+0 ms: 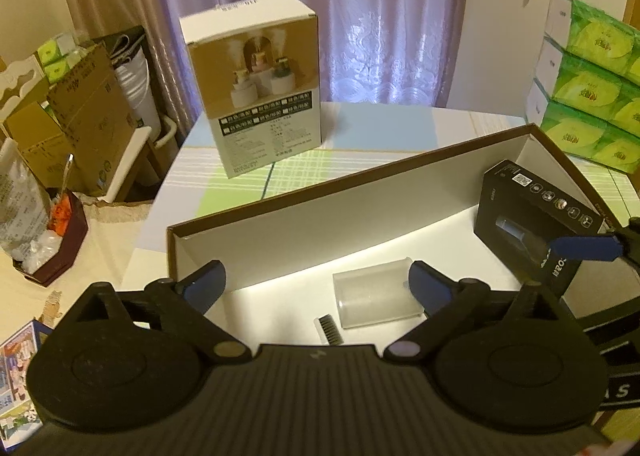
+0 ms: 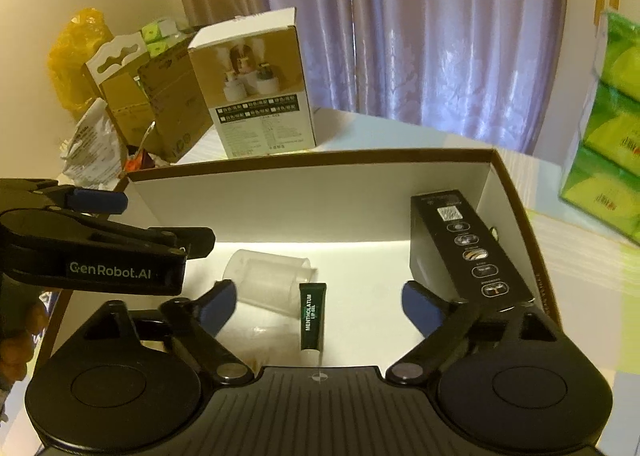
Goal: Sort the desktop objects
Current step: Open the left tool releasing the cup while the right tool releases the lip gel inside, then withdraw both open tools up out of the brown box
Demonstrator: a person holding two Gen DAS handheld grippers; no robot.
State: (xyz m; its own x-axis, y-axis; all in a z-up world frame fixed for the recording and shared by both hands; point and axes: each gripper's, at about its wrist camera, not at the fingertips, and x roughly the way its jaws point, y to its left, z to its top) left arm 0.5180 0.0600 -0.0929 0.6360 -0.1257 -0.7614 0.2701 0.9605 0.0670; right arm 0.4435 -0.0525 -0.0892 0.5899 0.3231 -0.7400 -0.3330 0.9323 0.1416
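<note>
Both grippers, left [image 1: 316, 288] and right [image 2: 318, 306], hung with jaws released over the brown-rimmed white cardboard tray [image 2: 304, 204], above a clear plastic cup [image 2: 268, 276] and dark green lip-gel tube [image 2: 312, 314].

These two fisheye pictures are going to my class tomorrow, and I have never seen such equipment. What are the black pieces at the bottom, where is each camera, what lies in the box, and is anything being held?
No robot arm is here: a person holds a two-finger gripper in each hand, and a camera on each looks forward along its fingers. One picture comes from the left gripper, the other from the right gripper. The black shapes below are the grippers' own bodies; the blue tips are finger pads.

Both hover over an open shallow box on a table. Inside lie a clear plastic cup on its side, a dark green lip gel tube and a black carton at the right end. A white product box stands on the table behind.

Both grippers are open and hold nothing.
</note>
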